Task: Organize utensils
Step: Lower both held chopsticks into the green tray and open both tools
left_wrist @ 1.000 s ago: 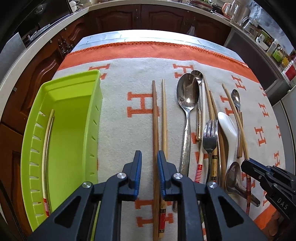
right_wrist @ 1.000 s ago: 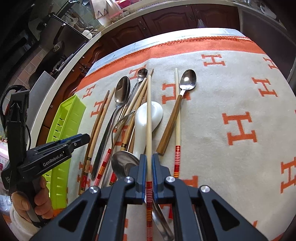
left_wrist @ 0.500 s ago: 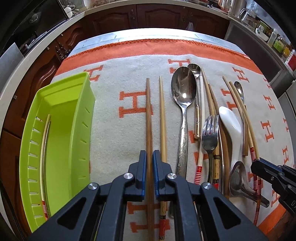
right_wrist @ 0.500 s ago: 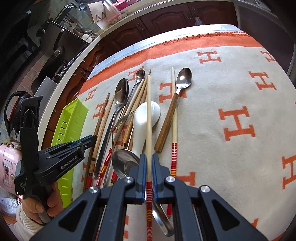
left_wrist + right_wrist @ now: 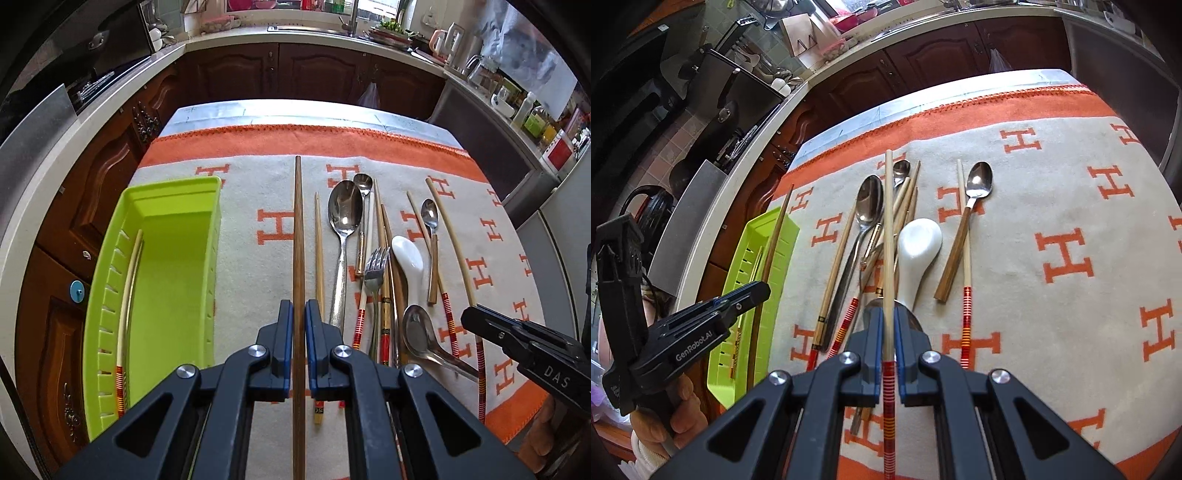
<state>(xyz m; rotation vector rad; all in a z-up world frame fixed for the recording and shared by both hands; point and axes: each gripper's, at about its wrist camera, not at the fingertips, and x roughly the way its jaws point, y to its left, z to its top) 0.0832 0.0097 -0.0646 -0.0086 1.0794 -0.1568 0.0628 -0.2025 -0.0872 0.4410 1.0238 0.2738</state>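
Observation:
My left gripper is shut on a dark brown wooden chopstick, held up off the cloth and pointing away from me. To its left lies the green tray with a pale red-banded chopstick along its left wall. My right gripper is shut on a pale bamboo chopstick with a red-striped end, raised over the utensil pile. The pile holds a large steel spoon, a fork, a white ceramic spoon and several chopsticks. In the right wrist view the left gripper hovers by the green tray.
A cream cloth with orange H marks covers the table. A wooden-handled spoon and a red-banded chopstick lie right of the pile. Dark cabinets and counters ring the table. A hand grips the left gripper's handle.
The left gripper shut on the brown chopstick and lifted it off the cloth. The right gripper rose a little with its pale chopstick still in its grip.

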